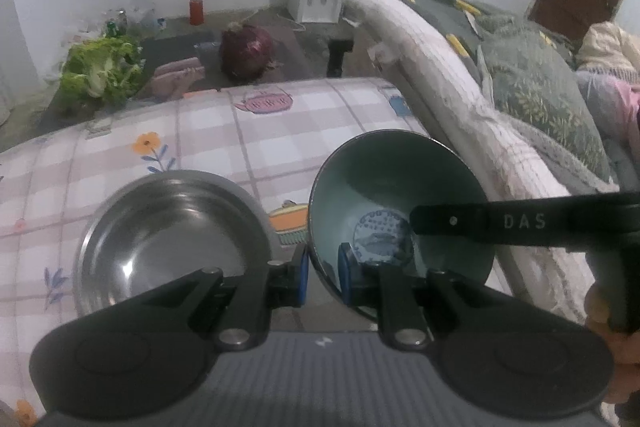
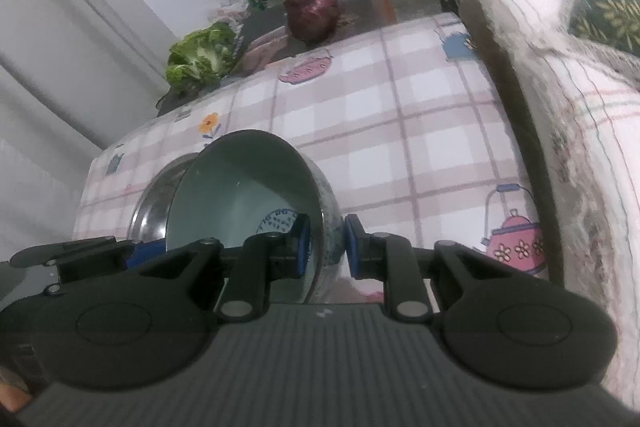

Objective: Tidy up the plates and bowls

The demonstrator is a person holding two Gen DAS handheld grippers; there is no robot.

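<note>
A pale green ceramic bowl [image 1: 400,187] with a blue print in its bottom is held by its rim from two sides. My left gripper [image 1: 323,275] is shut on the bowl's left rim, one blue pad inside and one outside. My right gripper [image 2: 326,247] is shut on the opposite rim of the bowl [image 2: 240,203]. One of the right gripper's fingers [image 1: 460,223] reaches in from the right in the left wrist view. An empty steel bowl [image 1: 172,235] sits on the checked tablecloth just left of the ceramic bowl, partly hidden behind it in the right wrist view [image 2: 156,203].
The small table carries a pink checked cloth [image 1: 280,139] with teapot prints. A bed with a rolled quilt [image 1: 440,75] runs along its right side. On the floor beyond lie a red cabbage [image 1: 246,53], leafy greens [image 1: 100,71] and a red jar [image 1: 195,7].
</note>
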